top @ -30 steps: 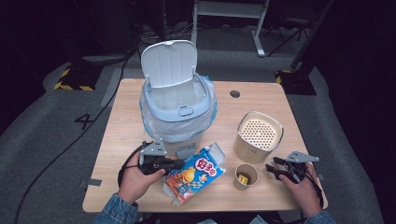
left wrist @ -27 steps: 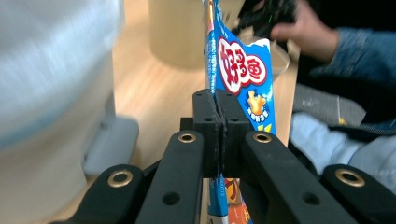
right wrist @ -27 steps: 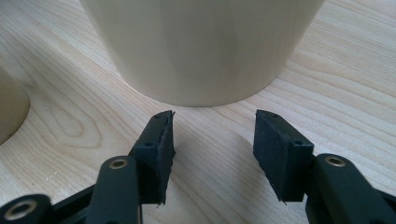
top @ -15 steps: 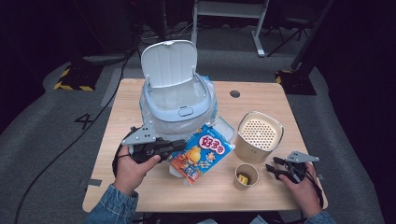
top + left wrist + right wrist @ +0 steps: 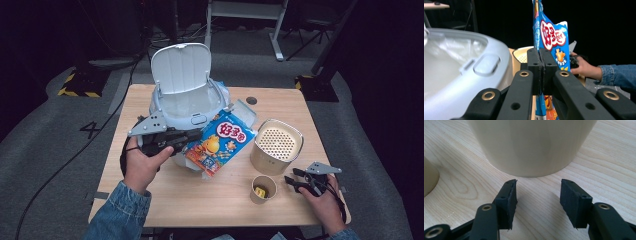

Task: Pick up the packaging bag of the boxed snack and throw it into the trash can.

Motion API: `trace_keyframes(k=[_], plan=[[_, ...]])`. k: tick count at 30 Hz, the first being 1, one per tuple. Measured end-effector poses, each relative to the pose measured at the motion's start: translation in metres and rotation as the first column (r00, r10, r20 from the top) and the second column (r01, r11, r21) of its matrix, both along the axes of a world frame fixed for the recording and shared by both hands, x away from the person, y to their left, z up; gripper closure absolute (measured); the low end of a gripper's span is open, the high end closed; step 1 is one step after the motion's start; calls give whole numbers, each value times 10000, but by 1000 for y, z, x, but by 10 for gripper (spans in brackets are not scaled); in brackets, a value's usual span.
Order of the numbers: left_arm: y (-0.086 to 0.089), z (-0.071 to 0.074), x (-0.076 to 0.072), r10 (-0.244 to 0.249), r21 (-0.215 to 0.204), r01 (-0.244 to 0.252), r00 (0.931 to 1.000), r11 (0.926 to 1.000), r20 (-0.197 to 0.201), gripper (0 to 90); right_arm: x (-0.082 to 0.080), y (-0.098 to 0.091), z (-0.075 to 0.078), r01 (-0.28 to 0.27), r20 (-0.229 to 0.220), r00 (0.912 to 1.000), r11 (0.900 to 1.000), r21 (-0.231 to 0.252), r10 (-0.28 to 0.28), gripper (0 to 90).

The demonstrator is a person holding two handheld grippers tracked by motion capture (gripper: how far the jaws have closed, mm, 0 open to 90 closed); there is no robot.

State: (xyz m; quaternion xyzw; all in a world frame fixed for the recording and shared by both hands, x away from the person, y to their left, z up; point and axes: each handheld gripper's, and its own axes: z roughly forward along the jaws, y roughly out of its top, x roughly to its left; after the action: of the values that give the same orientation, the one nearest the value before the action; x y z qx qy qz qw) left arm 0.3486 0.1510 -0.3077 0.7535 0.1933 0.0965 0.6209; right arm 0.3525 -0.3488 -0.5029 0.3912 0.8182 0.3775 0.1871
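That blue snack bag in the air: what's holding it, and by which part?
The left gripper holds the snack bag, its jaws pinched flat on the bag's edge beside the open bin. The right gripper is open and holds nothing.

Snack bag over bin

Blue-orange printed bag, held off the table, tilted, its upper end by the front rim of the open grey-blue bin near the table's back edge.

Glossy printed foil snack bag, smooth pale plastic bin, matt light wood-grain table, matt cream canister.
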Motion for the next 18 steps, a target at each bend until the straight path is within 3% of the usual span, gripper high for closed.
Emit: trace_keyframes(k=[10,18], plan=[[-1,37,10,-37,-492,67,9981,9988,619,883,0,0,0,2,1,10000,10000,1,-2,477],[2,55,17,143,-665,-89,9965,9977,821,884,0,0,0,1,-3,10000,10000,4,-1,477]])
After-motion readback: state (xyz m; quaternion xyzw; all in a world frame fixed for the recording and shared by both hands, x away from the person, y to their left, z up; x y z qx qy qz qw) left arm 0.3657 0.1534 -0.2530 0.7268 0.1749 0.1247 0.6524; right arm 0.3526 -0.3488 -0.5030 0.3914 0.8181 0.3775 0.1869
